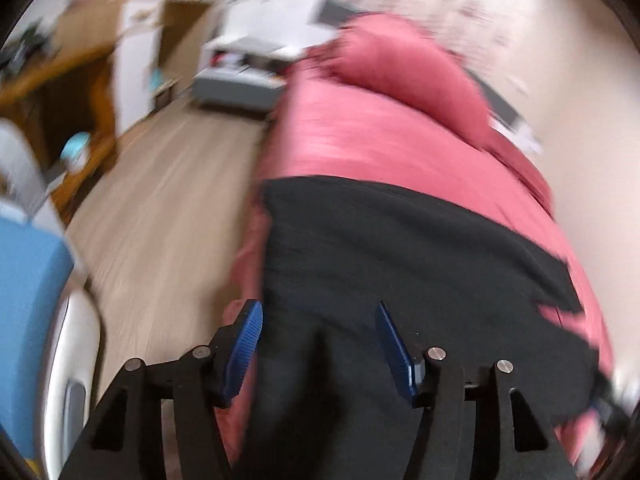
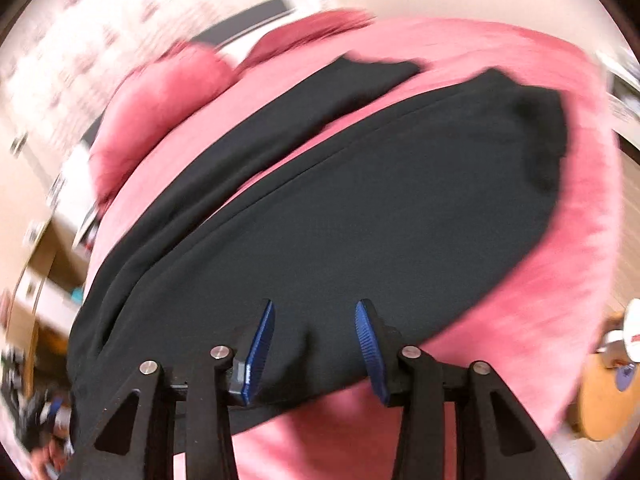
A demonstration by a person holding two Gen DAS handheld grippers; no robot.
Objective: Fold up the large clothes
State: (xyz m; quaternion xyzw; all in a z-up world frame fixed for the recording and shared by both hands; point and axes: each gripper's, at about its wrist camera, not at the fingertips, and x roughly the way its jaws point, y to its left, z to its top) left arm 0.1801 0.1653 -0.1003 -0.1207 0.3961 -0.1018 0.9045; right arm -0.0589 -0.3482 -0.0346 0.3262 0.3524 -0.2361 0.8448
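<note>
Garment: I see a black garment (image 2: 360, 208) spread over the pink bed cover (image 2: 560, 248); it looks like trousers, one leg (image 2: 280, 120) running off toward 11 o'clock in the right wrist view, though blur keeps me from being sure.
Pillow: a pink pillow (image 1: 404, 72) sits at 12 o'clock in the left wrist view, well beyond the cloth.
Left gripper: my left gripper (image 1: 318, 350) has its jaws partly apart, with a ridge of black cloth between them. I cannot see either pad pressing on it, so I read it as not gripping.
Right gripper: my right gripper (image 2: 316, 350) is also partly spread over the near edge of the black cloth, a small pleat rising between the pads. I cannot see them closed on it.
Step in hand: I judge this to be between folds, both grippers poised over the near hem at 6 o'clock.
Next move: I would need both jaws closed firmly on the near edge, then lifted together and carried toward 12 o'clock, keeping the edge taut so it lands square.
Floor: wooden floor (image 1: 160, 200) at 9 o'clock of the bed.
</note>
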